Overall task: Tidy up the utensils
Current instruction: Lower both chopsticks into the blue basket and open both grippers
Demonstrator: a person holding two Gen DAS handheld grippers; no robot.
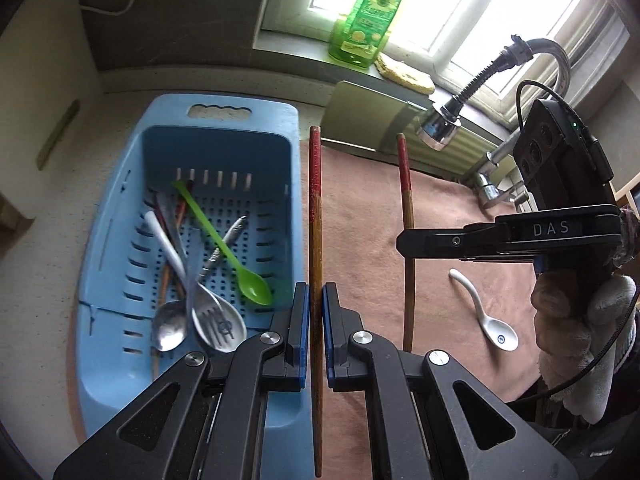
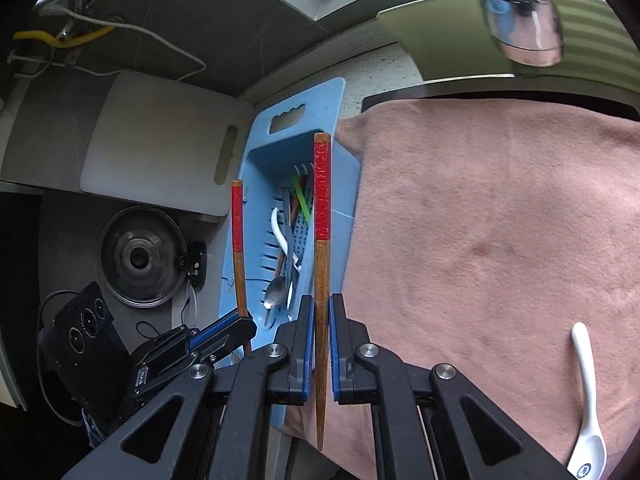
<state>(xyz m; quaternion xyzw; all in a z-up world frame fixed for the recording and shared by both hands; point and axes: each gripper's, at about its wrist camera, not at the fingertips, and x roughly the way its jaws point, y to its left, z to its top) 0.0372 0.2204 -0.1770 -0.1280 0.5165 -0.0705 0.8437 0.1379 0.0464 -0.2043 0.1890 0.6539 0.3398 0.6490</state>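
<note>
My left gripper [image 1: 315,312] is shut on a wooden chopstick with a red top [image 1: 315,208], held upright above the edge between basket and towel. My right gripper [image 2: 321,328] is shut on a second red-topped chopstick [image 2: 322,240], also upright. Each gripper shows in the other's view: the right one [image 1: 404,242] with its chopstick [image 1: 407,216], the left one [image 2: 244,326] with its chopstick [image 2: 237,240]. A blue slotted basket [image 1: 120,216] holds a green plastic spoon [image 1: 224,240], a white spoon, metal spoons, a fork and more chopsticks. A white ceramic spoon [image 1: 486,308] lies on the pink towel [image 1: 360,216].
A faucet head [image 1: 438,126] hangs over the towel at the back right. A green bottle [image 1: 366,20] and a sponge stand on the windowsill. A white cutting board [image 2: 160,140] and a pot lid [image 2: 140,256] lie left of the basket [image 2: 256,184].
</note>
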